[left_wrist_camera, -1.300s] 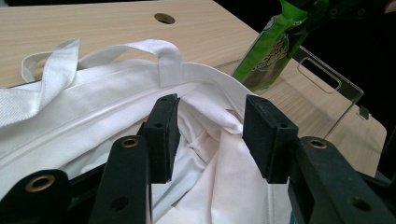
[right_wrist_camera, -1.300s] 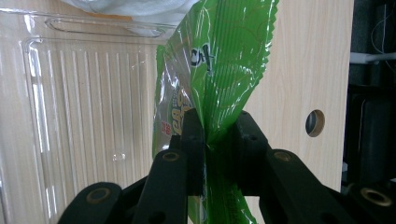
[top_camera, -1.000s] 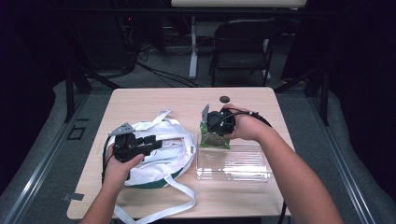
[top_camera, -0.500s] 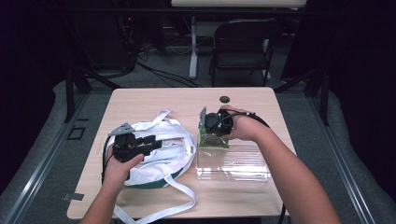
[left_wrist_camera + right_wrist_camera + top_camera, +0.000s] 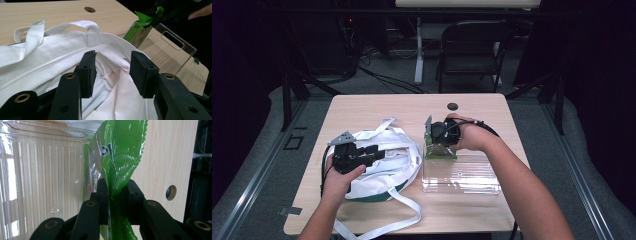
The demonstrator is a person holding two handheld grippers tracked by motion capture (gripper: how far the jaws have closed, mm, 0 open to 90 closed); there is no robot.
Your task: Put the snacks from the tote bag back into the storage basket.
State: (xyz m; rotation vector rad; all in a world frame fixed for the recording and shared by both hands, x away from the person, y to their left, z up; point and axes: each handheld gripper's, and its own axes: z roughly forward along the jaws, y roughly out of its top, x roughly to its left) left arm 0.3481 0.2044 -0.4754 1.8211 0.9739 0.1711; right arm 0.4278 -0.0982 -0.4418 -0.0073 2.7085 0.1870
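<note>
Pretty much nothing's moved since a second ago, though the right gripper [image 5: 117,192] jaws just eased open a touch, still pinching the green snack packet [image 5: 120,157] right behind the clear tray [image 5: 462,175]. Left gripper [image 5: 113,72] sits slack, jaws apart over the white bag [image 5: 50,62] left of the tray.

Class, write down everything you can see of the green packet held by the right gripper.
The green packet is a glossy, crinkled plastic pouch with a serrated sealed edge, dark lettering and a printed picture on its face. It stands roughly upright, pinched near one end between the black jaws of the right gripper. It hangs at the far end of the clear plastic bin, beside the white bag, above the wooden table.
</note>
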